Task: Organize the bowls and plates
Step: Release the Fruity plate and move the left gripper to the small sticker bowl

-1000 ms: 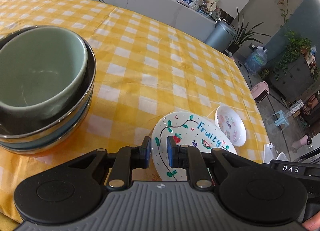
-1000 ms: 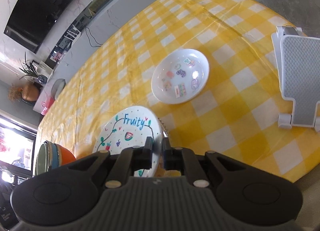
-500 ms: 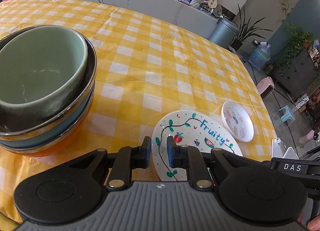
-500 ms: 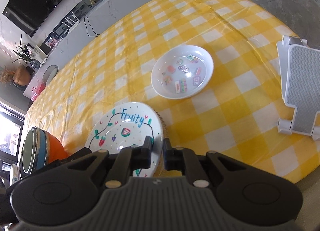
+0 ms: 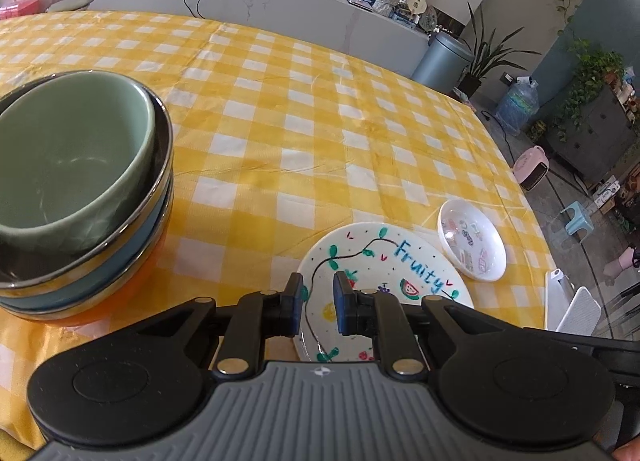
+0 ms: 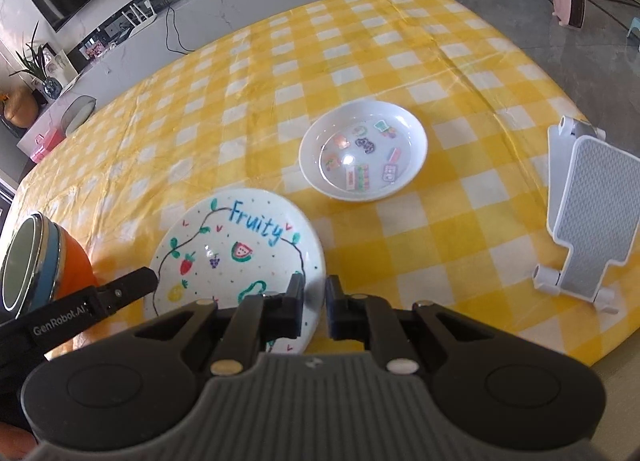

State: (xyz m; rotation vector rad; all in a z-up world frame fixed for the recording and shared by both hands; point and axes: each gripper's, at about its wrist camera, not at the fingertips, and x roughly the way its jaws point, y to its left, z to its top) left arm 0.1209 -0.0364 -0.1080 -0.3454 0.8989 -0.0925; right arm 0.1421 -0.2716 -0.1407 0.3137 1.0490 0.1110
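Observation:
A white "Fruity" plate (image 5: 384, 269) (image 6: 236, 249) lies near the table's front edge. My right gripper (image 6: 314, 305) is shut on the plate's near right rim. My left gripper (image 5: 318, 303) hovers over the plate's left edge, its jaws a narrow gap apart and empty; its finger shows in the right wrist view (image 6: 124, 289). A small white dish with stickers (image 5: 472, 239) (image 6: 362, 155) sits beyond the plate to the right. A stack of bowls with a green bowl on top (image 5: 72, 165) (image 6: 36, 261) stands to the left.
The yellow checked tablecloth (image 5: 300, 133) covers a round table. A white and grey stand (image 6: 588, 213) sits at the table's right edge. A counter with clutter runs behind the table.
Both cameras have drawn back and tilted up a little. The right gripper still grips the plate rim; the plate now sits lower and flatter on the cloth. The left gripper stays over the plate's left edge.

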